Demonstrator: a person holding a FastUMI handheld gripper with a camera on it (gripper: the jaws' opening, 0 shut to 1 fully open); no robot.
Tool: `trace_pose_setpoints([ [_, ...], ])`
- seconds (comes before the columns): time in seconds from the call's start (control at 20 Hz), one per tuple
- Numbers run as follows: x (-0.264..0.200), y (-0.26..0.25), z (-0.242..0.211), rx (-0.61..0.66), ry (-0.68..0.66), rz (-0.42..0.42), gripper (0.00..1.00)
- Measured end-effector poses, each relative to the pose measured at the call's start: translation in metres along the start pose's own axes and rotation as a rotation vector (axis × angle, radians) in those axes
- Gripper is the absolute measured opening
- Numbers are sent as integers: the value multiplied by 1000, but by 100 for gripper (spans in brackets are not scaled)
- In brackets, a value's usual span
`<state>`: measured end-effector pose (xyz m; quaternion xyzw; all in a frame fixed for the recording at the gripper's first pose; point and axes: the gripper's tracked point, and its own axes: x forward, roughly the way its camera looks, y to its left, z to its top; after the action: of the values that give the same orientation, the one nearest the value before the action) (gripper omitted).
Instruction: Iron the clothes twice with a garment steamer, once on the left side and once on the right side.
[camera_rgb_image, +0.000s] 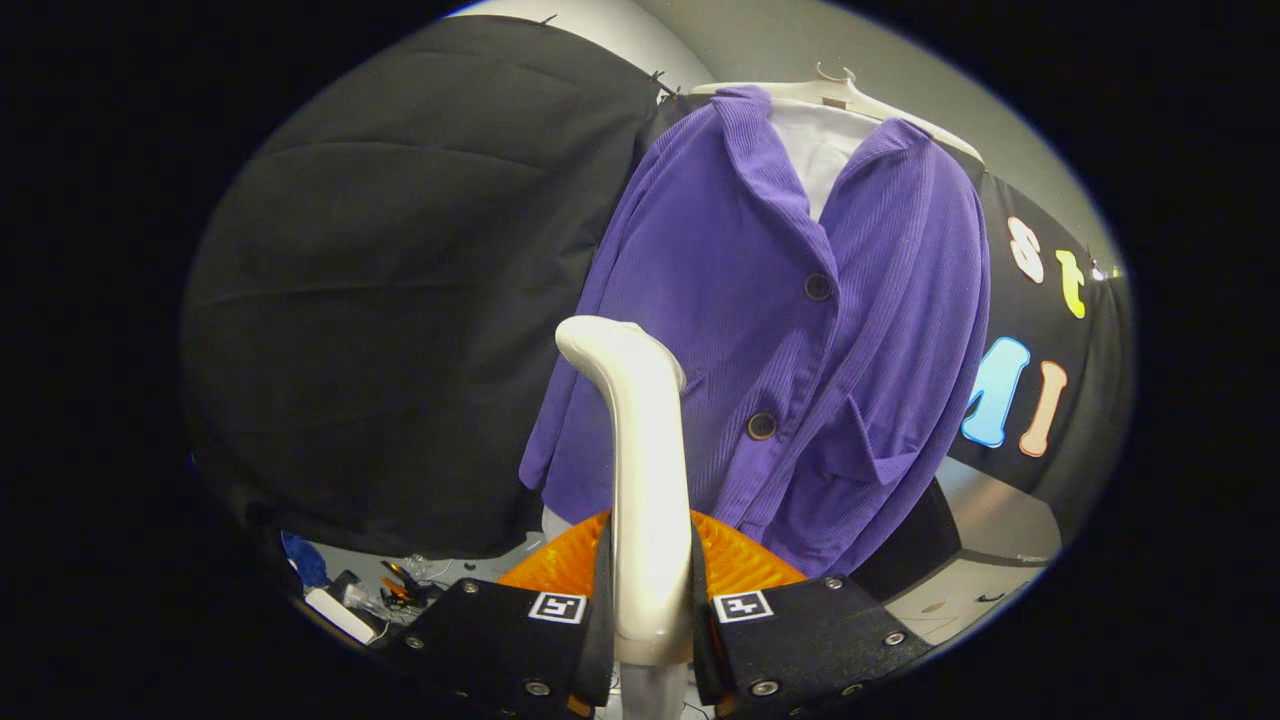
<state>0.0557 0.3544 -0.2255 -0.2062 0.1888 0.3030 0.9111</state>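
Note:
A purple corduroy jacket (780, 340) with dark buttons hangs on a white hanger (850, 95) over a white inner garment, in front of the booth's black cloth wall. My gripper (650, 590) is shut on the cream handle of the garment steamer (640, 470), which stands upright between the fingers. The steamer's head curves over at the top and sits against the jacket's left front panel, level with the lower button. An orange ribbed part (740, 565) of the steamer shows just behind the fingers.
Black cloth (400, 330) covers the wall left of the jacket. Small tools and a white box (340, 612) lie on the surface at the lower left. A pale tabletop corner (975, 590) shows at the lower right.

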Motion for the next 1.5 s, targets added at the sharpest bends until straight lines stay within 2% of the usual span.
trace_pose_setpoints([
  [0.35,-2,2,-20,-14,23,20,32],
  [0.65,-4,2,-80,9,154,57,32],
  [1.0,-69,-11,-159,133,328,102,33],
  [1.1,-92,-30,-170,183,351,93,33],
  [1.3,-139,-88,-180,292,345,21,33],
  [1.4,-162,-117,-174,365,308,-18,33],
  [1.5,-184,-145,-152,449,210,-55,33],
])
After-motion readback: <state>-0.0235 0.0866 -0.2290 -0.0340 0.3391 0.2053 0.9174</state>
